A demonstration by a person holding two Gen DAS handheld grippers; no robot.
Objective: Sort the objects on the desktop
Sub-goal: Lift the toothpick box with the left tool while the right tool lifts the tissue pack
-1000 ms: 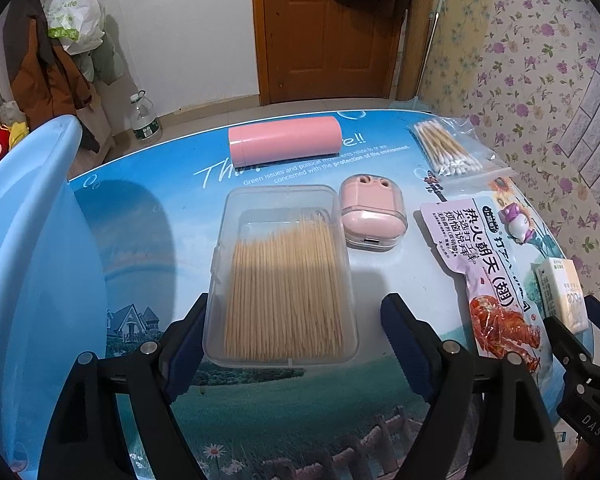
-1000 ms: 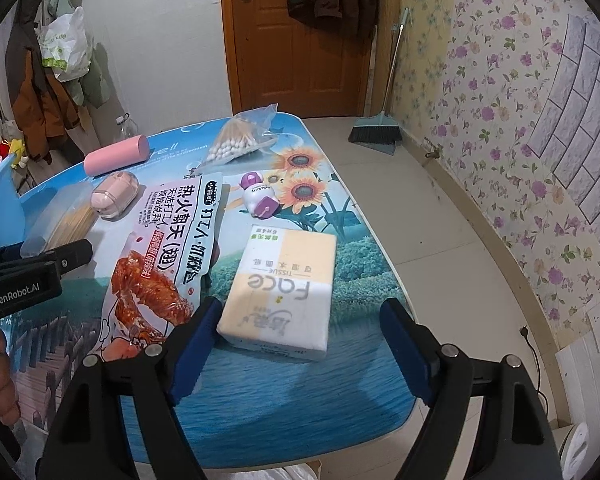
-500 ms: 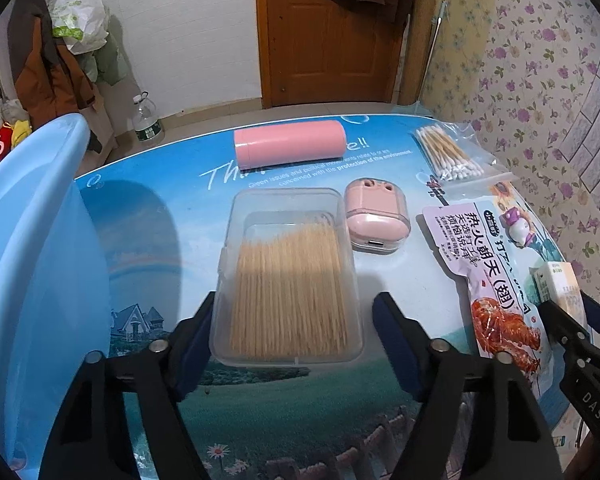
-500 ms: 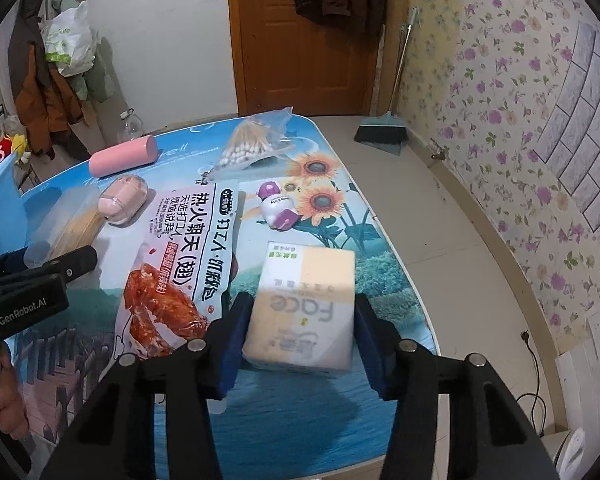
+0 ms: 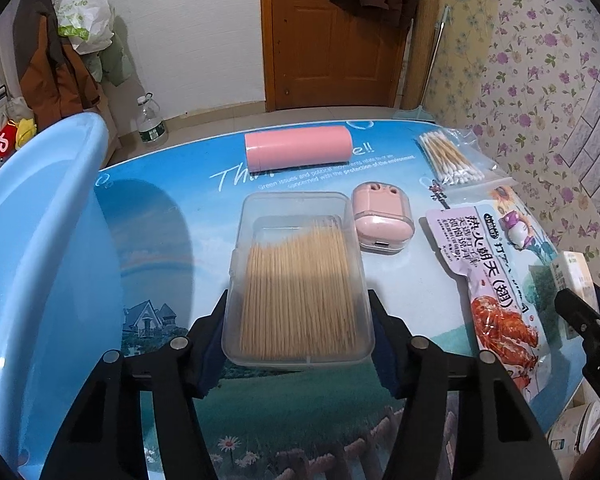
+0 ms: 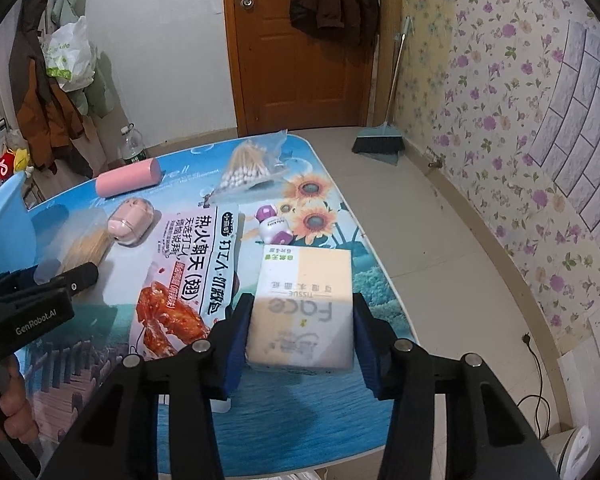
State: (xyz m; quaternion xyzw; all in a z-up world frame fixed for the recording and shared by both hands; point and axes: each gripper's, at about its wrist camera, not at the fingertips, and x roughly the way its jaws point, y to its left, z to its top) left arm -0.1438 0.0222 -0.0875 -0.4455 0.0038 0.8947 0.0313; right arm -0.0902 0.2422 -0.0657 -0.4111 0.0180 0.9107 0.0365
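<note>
A clear toothpick box (image 5: pixel 300 280) lies on the table in the left wrist view. My left gripper (image 5: pixel 297 314) straddles its near end, jaws closing, both pads against the box's sides. In the right wrist view a yellow and white tissue pack (image 6: pixel 304 304) sits between the pads of my right gripper (image 6: pixel 302 314), whose jaws are closing and pressing its sides. Elsewhere on the table lie a pink cylinder (image 5: pixel 298 148), a pink earbud case (image 5: pixel 382 220), a bag of cotton swabs (image 5: pixel 450 158), a snack packet (image 5: pixel 488 280) and a small purple and white toy (image 6: pixel 274 226).
A light blue basin (image 5: pixel 40 260) stands at the table's left edge. The table's right edge (image 6: pixel 376 280) drops to a tiled floor with a broom (image 6: pixel 380 144). A person's hand (image 6: pixel 16 408) holds the left gripper's handle. Coats and a bag hang on the far wall.
Both grippers' jaws have narrowed. The left pads came in against the toothpick box. The right pads closed onto the tissue pack.
</note>
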